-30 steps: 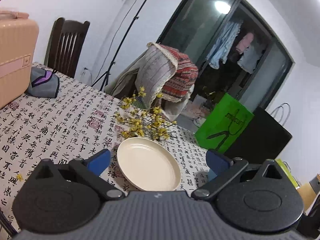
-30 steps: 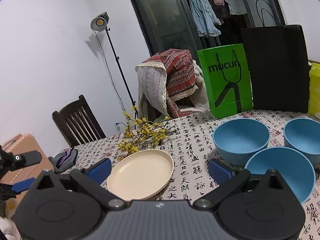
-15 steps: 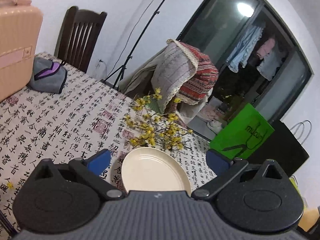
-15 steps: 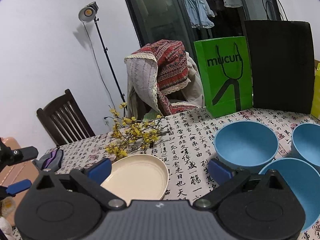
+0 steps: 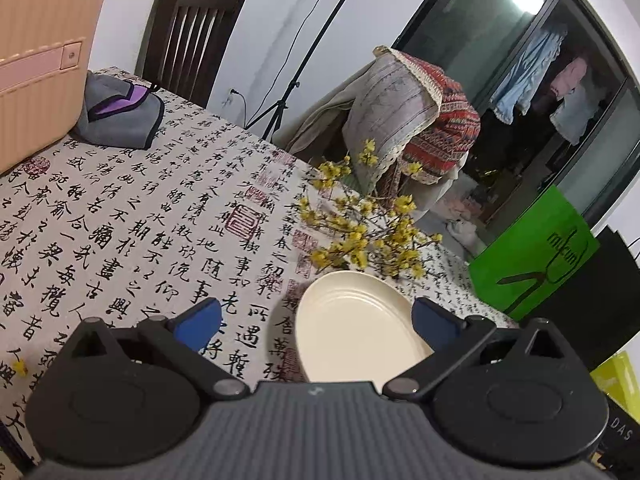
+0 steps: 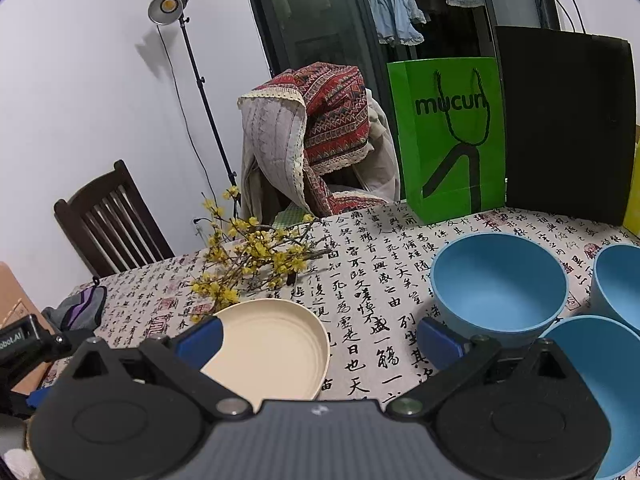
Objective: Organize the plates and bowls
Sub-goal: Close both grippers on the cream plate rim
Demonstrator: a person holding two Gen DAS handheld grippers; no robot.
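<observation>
We note the left gripper (image 5: 316, 322) with fingers spread apart, empty, above the near rim of the cream plate (image 5: 352, 328) on the table (image 5: 132, 216). Right gripper (image 6: 318, 338) likewise spread wide, empty. Plate lies beside the yellow flower sprig (image 6: 256, 264); three blue bowls (image 6: 500, 284) cluster together to its right.

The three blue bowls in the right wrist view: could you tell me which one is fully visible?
The farthest bowl, nearest the green bag; the other two are cut off by the frame edge.
</observation>
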